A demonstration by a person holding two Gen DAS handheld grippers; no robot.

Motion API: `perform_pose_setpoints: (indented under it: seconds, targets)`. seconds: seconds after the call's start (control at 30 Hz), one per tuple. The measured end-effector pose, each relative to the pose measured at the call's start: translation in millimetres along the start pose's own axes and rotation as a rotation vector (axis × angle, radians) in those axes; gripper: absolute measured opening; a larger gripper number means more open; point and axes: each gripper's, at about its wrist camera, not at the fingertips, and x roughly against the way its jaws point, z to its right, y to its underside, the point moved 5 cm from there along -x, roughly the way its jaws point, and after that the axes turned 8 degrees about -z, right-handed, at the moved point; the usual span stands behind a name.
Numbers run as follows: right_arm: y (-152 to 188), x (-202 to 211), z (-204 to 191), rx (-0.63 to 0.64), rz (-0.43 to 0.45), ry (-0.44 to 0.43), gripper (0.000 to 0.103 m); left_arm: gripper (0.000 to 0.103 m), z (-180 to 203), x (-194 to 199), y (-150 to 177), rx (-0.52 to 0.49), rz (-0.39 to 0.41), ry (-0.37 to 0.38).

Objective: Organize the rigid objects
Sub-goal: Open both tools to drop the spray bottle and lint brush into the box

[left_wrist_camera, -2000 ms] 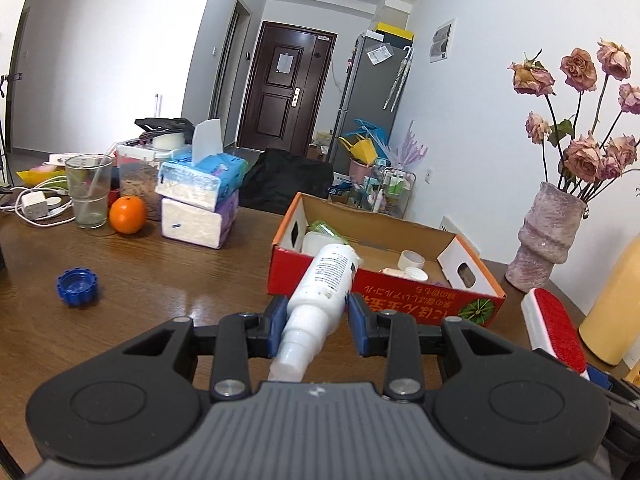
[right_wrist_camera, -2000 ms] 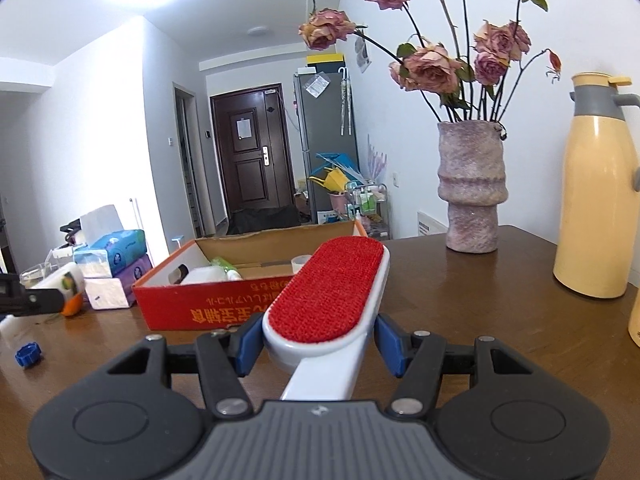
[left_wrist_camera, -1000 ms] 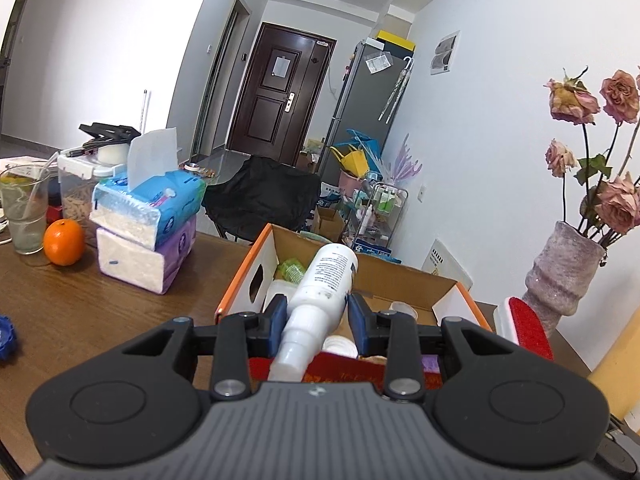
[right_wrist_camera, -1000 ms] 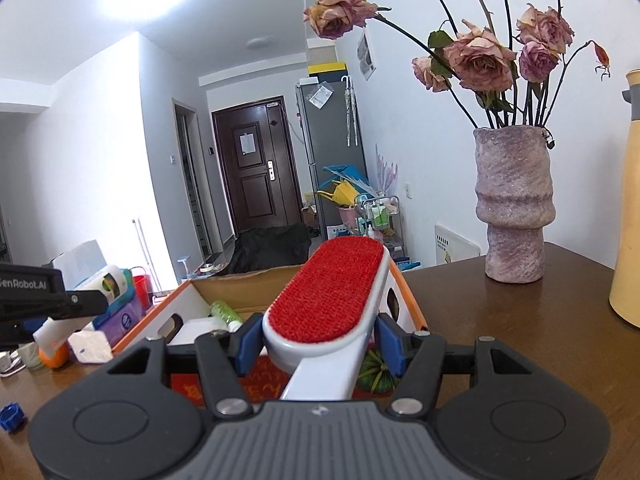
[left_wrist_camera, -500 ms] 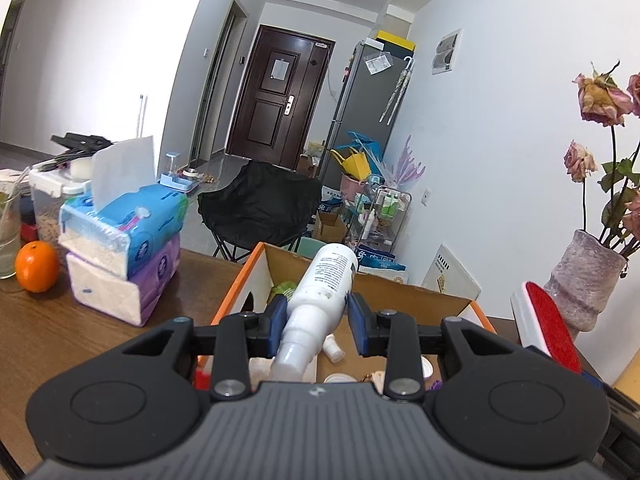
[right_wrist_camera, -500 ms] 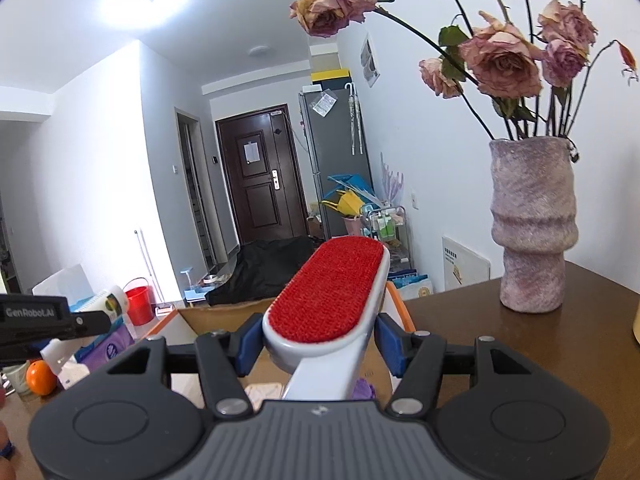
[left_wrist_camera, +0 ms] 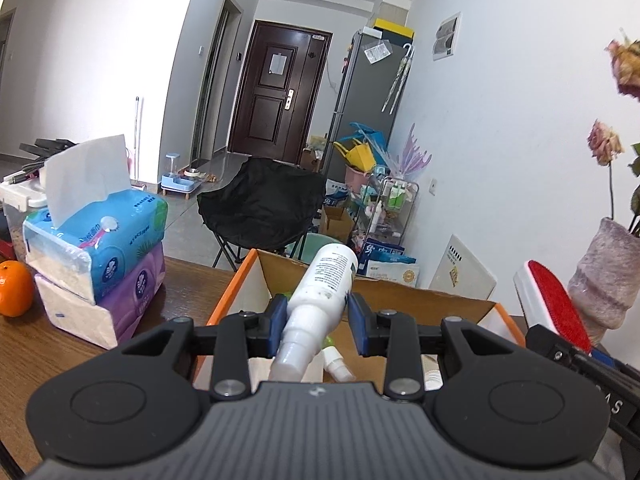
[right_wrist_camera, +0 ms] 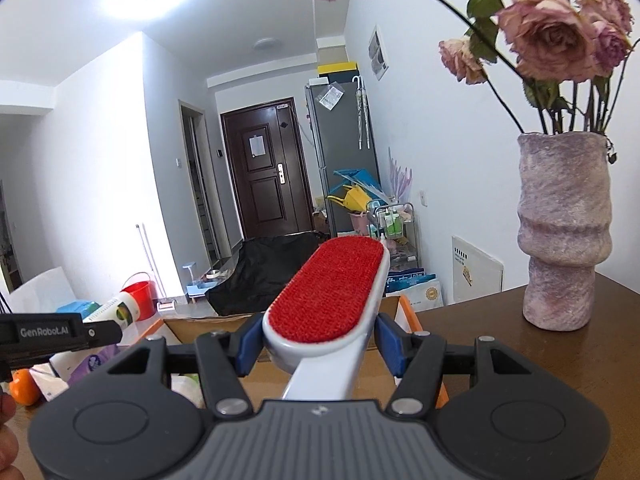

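Left wrist view: left hand-held gripper (left_wrist_camera: 318,322) clamped on a white spray bottle (left_wrist_camera: 320,300), bottle tilted up and forward, held above the open cardboard box (left_wrist_camera: 420,300). Another small white bottle (left_wrist_camera: 336,364) lay inside the box. Stacked tissue packs (left_wrist_camera: 100,264) sat on the bench (left_wrist_camera: 48,344) left of the box, an orange (left_wrist_camera: 14,294) further left.

Right wrist view: right hand-held gripper (right_wrist_camera: 318,344) closed on a red-faced lint brush (right_wrist_camera: 326,300), white handle running back toward the camera, brush head over the box's (right_wrist_camera: 408,312) right end. Stone-textured vase (right_wrist_camera: 564,232) of dried roses (right_wrist_camera: 548,36) stood on the bench (right_wrist_camera: 560,360) right of the box.
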Motion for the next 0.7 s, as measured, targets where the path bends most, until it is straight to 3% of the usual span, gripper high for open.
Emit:
perform_pose_setpoints:
  seconds: [0.57, 0.7]
  targets:
    - [4, -53, 2, 0.050, -0.073, 0.027, 0.059, 0.035, 7, -45, 7, -0.062, -0.071, -0.042]
    - [8, -63, 6, 0.052, -0.122, 0.045, 0.063, 0.071, 8, -40, 7, -0.073, -0.040, -0.057]
